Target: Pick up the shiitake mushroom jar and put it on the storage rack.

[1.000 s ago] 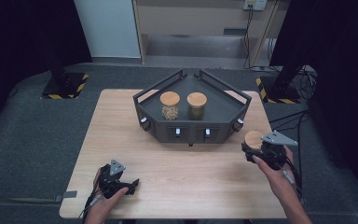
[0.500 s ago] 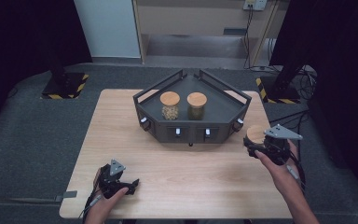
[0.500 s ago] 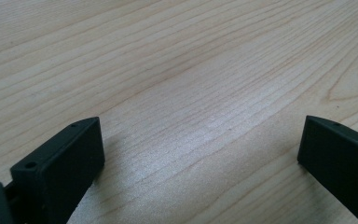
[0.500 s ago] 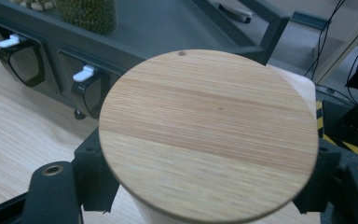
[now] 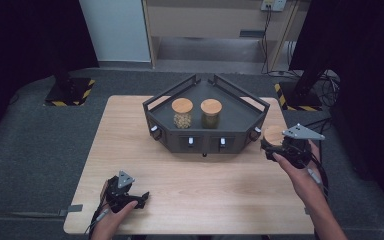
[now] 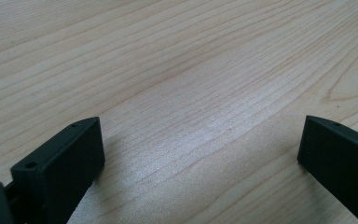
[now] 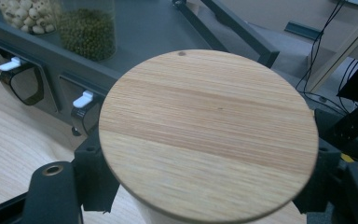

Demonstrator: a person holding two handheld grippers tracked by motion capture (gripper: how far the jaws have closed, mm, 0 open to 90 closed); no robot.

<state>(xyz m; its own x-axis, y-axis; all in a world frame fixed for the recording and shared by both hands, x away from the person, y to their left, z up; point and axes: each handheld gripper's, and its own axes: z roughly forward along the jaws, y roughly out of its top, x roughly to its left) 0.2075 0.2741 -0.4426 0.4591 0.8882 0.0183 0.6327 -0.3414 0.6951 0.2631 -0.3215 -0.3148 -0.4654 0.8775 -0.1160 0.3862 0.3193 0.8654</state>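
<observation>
Wood-lidded jar [image 7: 208, 135] sits clamped in the right gripper [image 5: 280, 145] beside the black tray [image 5: 252, 122], seemingly bound there, while the left gripper [image 5: 140, 197] rests wide open, empty.

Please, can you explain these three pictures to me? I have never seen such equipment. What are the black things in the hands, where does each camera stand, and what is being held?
A person sits at a wooden table holding a two-jaw grasping tool in each hand. The high view looks down from above; the other two cameras ride on the tools. On the table stands a dark tray with two jars, one of pale beans, one of green beans. The right tool grips a third jar with a wooden lid, beside the tray. The left tool rests on the table, jaws wide open and empty.
</observation>
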